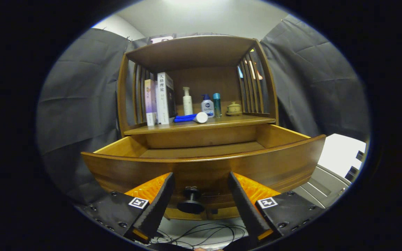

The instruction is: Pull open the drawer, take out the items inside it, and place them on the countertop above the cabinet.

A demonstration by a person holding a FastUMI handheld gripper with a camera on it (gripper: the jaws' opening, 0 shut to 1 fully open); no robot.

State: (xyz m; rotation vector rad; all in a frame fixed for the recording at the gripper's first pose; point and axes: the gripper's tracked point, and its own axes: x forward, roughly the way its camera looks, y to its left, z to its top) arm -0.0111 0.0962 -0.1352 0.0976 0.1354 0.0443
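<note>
The wooden drawer (201, 164) stands pulled out from the cabinet, and the part of its floor that I see is bare. Its dark round knob (191, 201) sits between my fingers, with a gap on each side. My gripper (200, 179) is open, its fingertips close against the drawer front. On the countertop (236, 122) above the drawer lies a blue tube with a white cap (191, 118). Behind it stand a white pump bottle (187, 101), a small blue-and-white bottle (207, 106) and a teal bottle (217, 104).
Two upright books (161, 99) lean at the left of the countertop and a small lidded pot (234, 109) sits at its right. A slatted shelf top (190, 50) hangs over it. Cables (204, 232) lie on the floor below the drawer.
</note>
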